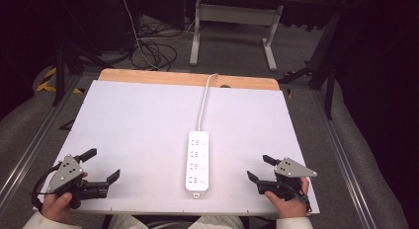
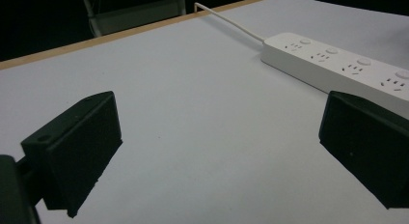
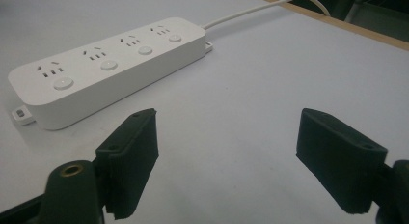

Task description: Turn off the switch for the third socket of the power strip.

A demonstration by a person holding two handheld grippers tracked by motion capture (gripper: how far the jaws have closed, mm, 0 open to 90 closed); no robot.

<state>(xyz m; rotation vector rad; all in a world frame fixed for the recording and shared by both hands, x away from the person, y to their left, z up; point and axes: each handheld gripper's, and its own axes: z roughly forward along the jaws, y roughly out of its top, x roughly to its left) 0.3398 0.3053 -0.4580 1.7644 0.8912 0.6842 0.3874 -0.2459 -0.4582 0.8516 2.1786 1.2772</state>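
On the white table (image 1: 138,120), a white power strip (image 1: 197,162) lies flat near the front edge, its cord (image 1: 203,103) running to the far side. Left gripper (image 1: 104,165) sits well apart at its left, jaws wide, nothing between. Right gripper (image 1: 261,168) at its right, jaws wide, empty, pointing toward the strip.

power strip (image 1: 197,163): white | table (image 1: 138,120): white, wooden far edge | left gripper (image 1: 102,165): black

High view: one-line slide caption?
White power strip lies between open left gripper and open right gripper.
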